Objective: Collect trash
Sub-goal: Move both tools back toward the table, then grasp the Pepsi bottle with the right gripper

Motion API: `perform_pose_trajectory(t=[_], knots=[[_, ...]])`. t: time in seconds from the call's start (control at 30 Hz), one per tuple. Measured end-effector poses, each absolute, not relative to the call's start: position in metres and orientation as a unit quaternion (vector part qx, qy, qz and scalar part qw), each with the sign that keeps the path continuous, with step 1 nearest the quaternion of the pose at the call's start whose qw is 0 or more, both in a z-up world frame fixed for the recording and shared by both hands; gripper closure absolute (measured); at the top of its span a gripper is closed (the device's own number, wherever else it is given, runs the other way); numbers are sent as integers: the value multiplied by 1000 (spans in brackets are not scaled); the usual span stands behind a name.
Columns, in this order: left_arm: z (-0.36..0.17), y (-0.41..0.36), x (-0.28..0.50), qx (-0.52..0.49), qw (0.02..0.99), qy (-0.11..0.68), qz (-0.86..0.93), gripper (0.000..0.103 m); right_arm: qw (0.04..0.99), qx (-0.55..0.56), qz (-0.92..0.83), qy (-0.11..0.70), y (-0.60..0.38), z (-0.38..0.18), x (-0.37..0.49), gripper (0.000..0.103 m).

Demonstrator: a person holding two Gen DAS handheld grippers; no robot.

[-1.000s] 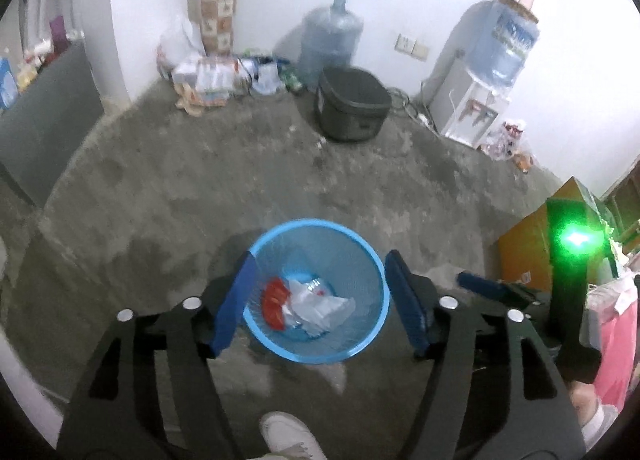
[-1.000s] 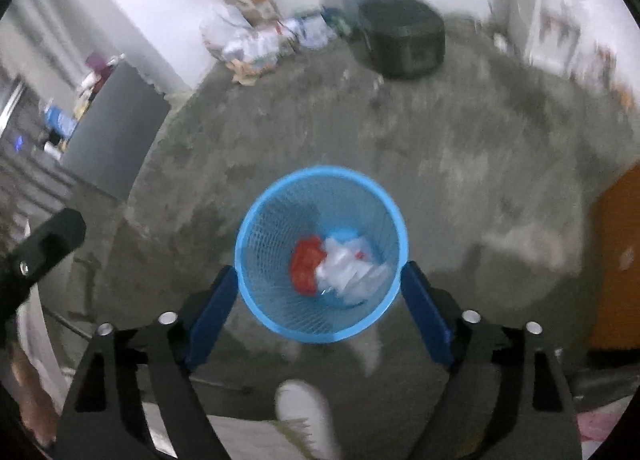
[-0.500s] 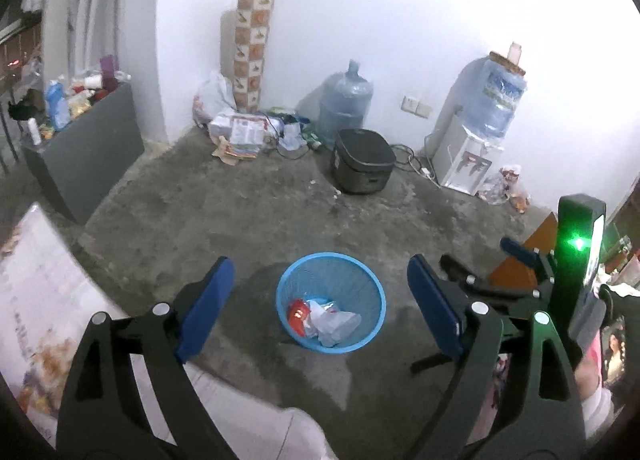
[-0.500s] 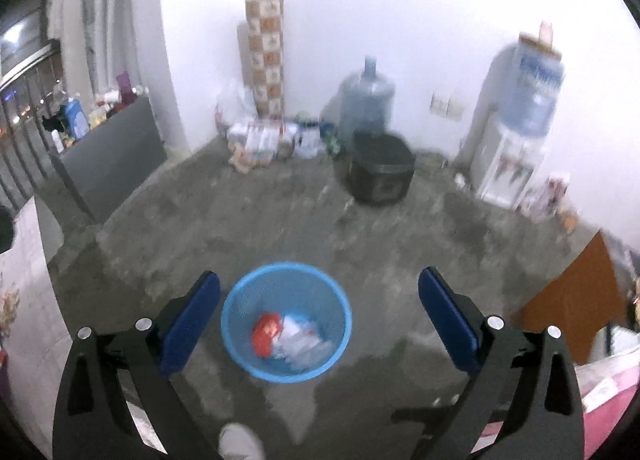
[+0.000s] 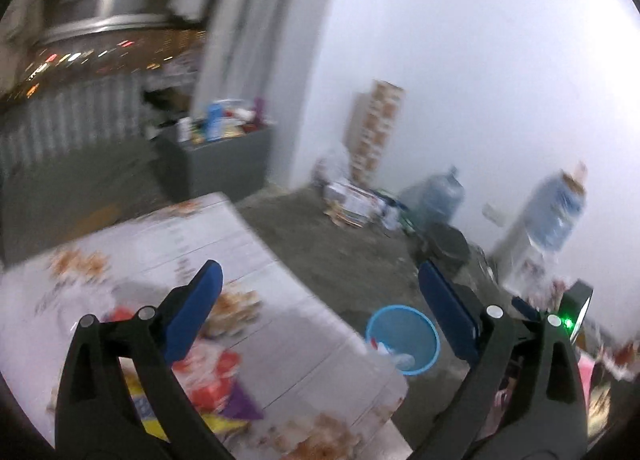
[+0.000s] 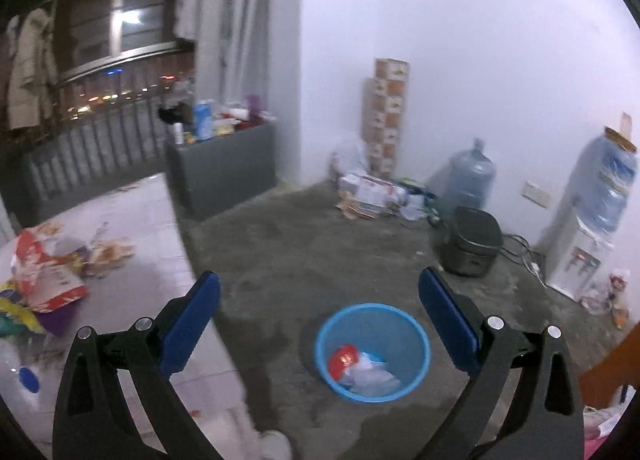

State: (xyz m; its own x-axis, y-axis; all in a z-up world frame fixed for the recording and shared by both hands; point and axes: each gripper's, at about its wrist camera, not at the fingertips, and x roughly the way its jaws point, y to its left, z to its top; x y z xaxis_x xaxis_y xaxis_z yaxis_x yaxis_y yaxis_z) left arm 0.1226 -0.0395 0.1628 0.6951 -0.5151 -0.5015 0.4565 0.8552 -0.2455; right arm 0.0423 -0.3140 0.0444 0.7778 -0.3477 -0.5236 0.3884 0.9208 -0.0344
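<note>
A blue mesh basket (image 6: 416, 344) stands on the concrete floor and holds a red piece (image 6: 343, 356) and crumpled white plastic (image 6: 372, 376). My right gripper (image 6: 319, 280) hangs open well above it, empty. My left gripper (image 5: 318, 276) is opening its jaws with nothing between them. It hovers over the corner of a white patterned table (image 5: 240, 244), and the basket (image 5: 400, 308) shows small beyond the table edge. Red, yellow and purple wrappers (image 5: 208, 380) lie on the table under its left finger. The same wrappers (image 6: 44, 280) sit at the far left of the right wrist view.
A grey cabinet (image 6: 224, 167) loaded with bottles stands by the balcony railing. Along the wall are a paper pile (image 6: 372, 195), a water jug (image 6: 470, 175), a black rice cooker (image 6: 474, 240) and a water dispenser (image 6: 588, 227). An orange board (image 6: 612, 372) is at the right.
Both grippers rose away from the basket, which now looks smaller and farther. Their jaws spread wider. The left view swung left, so the table and wrappers came into sight.
</note>
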Motion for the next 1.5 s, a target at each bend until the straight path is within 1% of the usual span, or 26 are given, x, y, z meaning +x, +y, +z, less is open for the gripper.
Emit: perform_pose_trajectory(t=[0.1,0.2,0.4,0.53,0.67,0.8,0.9,0.97,1.0,1.13,1.23,1.3,1.37,1.5], knots=[[160,13,109,-95,927,284,-226,9,947,27,-178,264,-288,50,41,6],[157,50,93,-115,933,272,-206,9,953,35,-155,256,-268,53,40,6],[146,104,53,-113,947,239,-182,9,962,81,-90,246,-233,59,28,6],[138,136,32,-110,952,233,-165,9,959,107,-35,261,-208,58,30,6],[126,175,12,-113,958,227,-130,9,951,116,57,280,-170,60,39,6],[110,207,2,-123,957,240,-107,9,935,95,163,299,-121,59,52,7],[95,223,-1,-125,955,252,-97,9,911,76,252,317,-76,54,63,12],[83,232,2,-125,953,262,-91,9,888,52,301,344,-38,43,74,16],[75,238,4,-125,951,270,-87,9,880,41,314,353,-27,38,78,19],[51,252,9,-123,944,295,-79,9,841,-16,363,402,26,14,95,25],[34,261,19,-122,939,313,-75,9,819,-64,381,424,54,0,99,25],[27,266,26,-126,935,323,-78,12,809,-89,389,431,67,-8,103,25],[21,271,33,-131,930,334,-83,21,797,-100,398,443,75,-14,107,25],[15,275,47,-127,926,343,-96,27,781,-123,408,457,86,-19,111,25]])
